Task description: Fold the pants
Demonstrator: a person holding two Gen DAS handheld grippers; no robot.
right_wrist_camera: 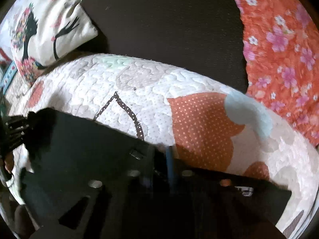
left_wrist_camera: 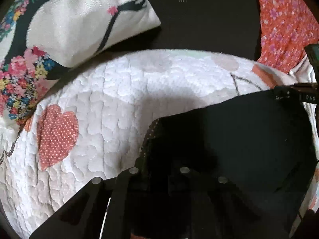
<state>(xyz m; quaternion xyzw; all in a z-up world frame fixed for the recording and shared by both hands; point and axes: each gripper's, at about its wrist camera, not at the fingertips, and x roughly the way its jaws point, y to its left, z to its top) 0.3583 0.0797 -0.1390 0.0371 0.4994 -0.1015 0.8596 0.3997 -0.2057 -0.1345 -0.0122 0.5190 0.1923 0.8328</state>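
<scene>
Black pants (left_wrist_camera: 239, 131) lie stretched flat across the white quilt (left_wrist_camera: 119, 91), held at both ends. The left gripper (left_wrist_camera: 159, 159) is pinched tight on one corner of the pants, and the right gripper (right_wrist_camera: 159, 155) is clamped on the opposite corner. Floral pillow (left_wrist_camera: 59, 20) sits at the quilt's far edge, orange cloth (right_wrist_camera: 279, 49) alongside.

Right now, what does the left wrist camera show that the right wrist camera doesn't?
Only the left wrist view shows the right gripper at the far corner of the black pants, and a dotted pink heart patch on the quilt. Only the right wrist view shows the left gripper at the pants' other corner, a pale blue patch and a blue strap. Both show the white quilt, the floral pillow, the orange flowered cloth and the dark backdrop.
</scene>
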